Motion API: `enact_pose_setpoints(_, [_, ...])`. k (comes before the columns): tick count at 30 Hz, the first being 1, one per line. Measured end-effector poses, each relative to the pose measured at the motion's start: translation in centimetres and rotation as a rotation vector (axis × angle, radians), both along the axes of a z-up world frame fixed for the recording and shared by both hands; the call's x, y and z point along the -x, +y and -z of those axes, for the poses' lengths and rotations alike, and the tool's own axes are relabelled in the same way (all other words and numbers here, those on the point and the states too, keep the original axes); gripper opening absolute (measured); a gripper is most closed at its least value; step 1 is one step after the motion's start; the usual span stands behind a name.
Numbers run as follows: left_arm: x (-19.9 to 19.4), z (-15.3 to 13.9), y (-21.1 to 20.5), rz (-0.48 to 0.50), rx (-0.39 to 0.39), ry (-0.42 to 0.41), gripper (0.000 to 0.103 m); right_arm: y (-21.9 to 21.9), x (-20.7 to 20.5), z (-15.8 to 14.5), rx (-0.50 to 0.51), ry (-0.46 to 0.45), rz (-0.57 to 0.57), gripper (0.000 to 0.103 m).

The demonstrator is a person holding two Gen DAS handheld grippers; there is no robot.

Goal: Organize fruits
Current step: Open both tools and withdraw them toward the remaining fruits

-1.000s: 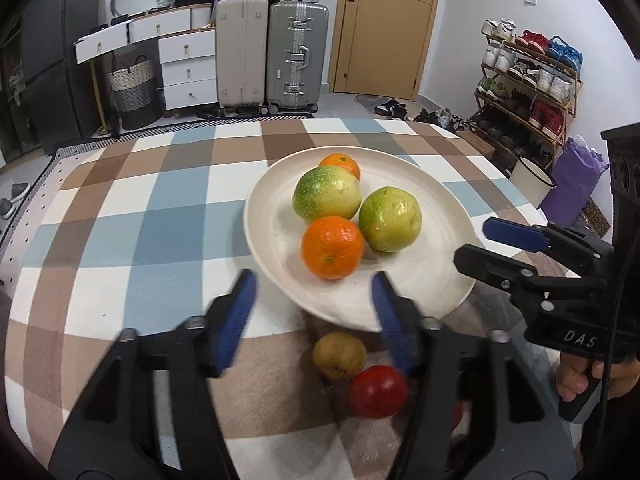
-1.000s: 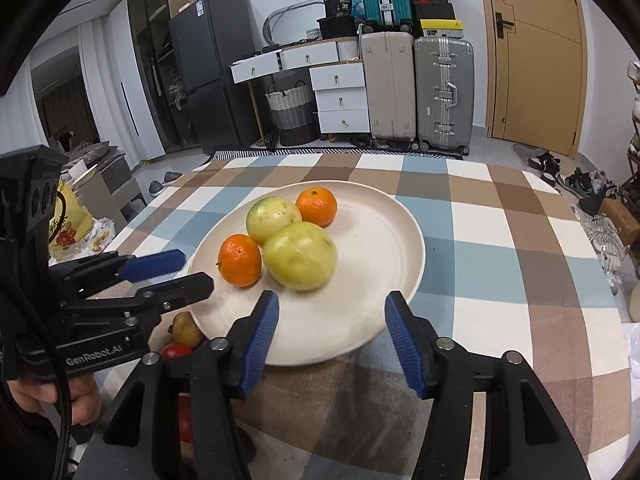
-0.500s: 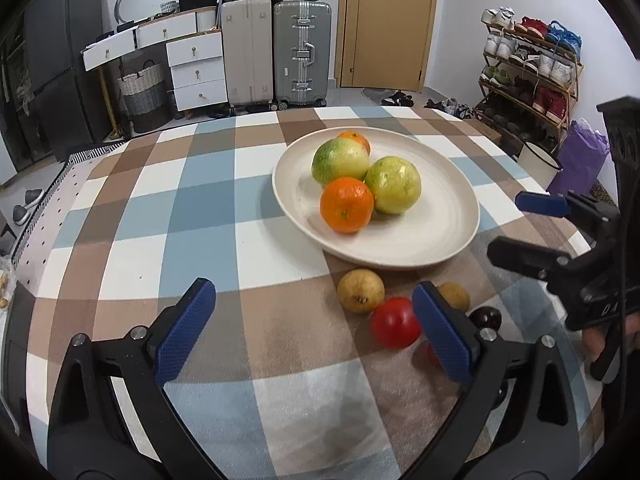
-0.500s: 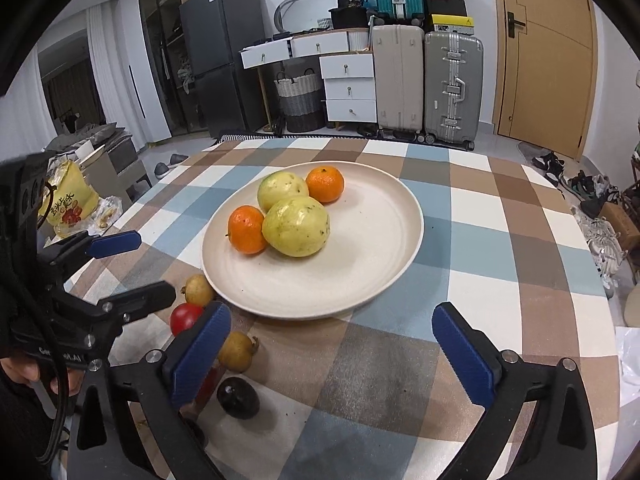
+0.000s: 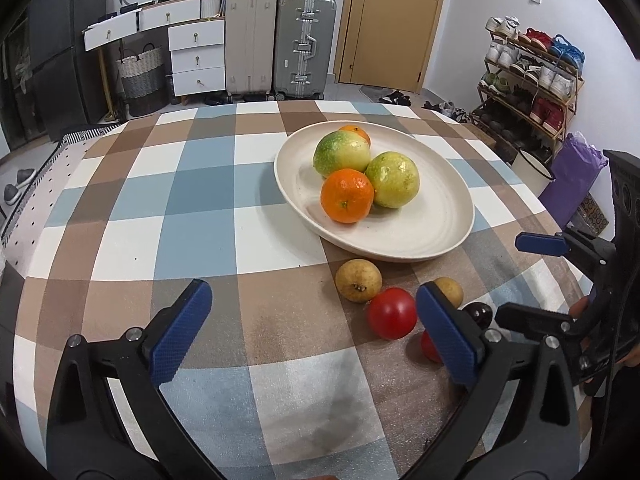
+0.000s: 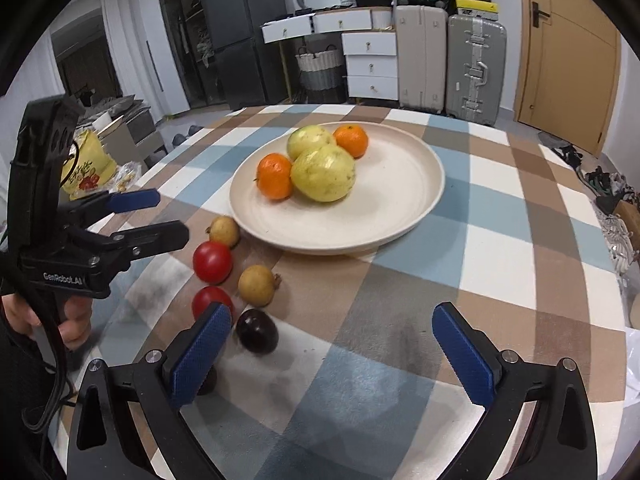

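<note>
Both pairs of blue-padded fingers stand spread wide with nothing between them: the left gripper [image 5: 310, 330] hangs over bare cloth at the near edge, and the right gripper [image 6: 332, 356] does the same from the other side. The left gripper's jaws are opening at this moment.

The round table [image 5: 132, 208], under a checked cloth of blue, brown and white, fills most of both views; its near edge is cut off behind the gripper frames. On it sits a wide cream plate [image 6: 400, 184] holding two yellow-green fruits [image 6: 323, 178] pressed together, with a front orange [image 5: 347, 195] touching them and a back orange [image 6: 351, 141] that is mostly hidden behind the green fruit in the left wrist view.

The loose fruits lie on the cloth just beside the plate's near rim. A red tomato [image 5: 392, 313] lies next to a tan round fruit [image 5: 358, 281]. A second tan fruit [image 6: 256, 285] and a dark purple fruit [image 6: 257, 331] lie close by; in the left wrist view both are half covered by the gripper's right finger. A second tomato [image 6: 210, 300] is partly hidden by a pad in each view. Another dark shape under the right gripper's left finger is too covered to identify.

A hand [image 6: 74, 322] grips the left gripper's handle, partly cut off at the frame edge.
</note>
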State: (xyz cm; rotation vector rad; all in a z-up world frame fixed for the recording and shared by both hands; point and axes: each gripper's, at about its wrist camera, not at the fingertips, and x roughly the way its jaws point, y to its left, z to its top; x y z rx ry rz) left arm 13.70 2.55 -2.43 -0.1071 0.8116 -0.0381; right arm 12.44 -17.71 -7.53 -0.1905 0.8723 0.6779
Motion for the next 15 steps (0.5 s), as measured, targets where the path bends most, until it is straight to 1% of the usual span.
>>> enact_pose_setpoints(4, [-0.3,0.5,-0.4,0.008,-0.011,0.022,0.101,0.7,0.4,0.8,0.029,0.017,-0.022,0.102])
enact_pose_setpoints(8, [-0.5,0.8,-0.8,0.018,-0.024,0.036,0.101,1.2,0.7,1.1,0.058,0.005,-0.029,0.102])
enact_pose_setpoints(12, [-0.7,1.1,-0.9,0.024,-0.005,0.054,0.101,1.5,0.7,1.4,0.068,0.012,-0.036,0.101])
enact_pose_setpoints(14, [-0.8,1.3,-0.9,0.029,0.019,0.065,0.101,1.5,0.7,1.2,0.058,0.014,-0.043,0.097])
enact_pose_setpoints(15, [-0.8,1.4,-0.9,0.033,0.036,0.069,0.101,1.5,0.7,1.2,0.058,0.013,-0.045,0.093])
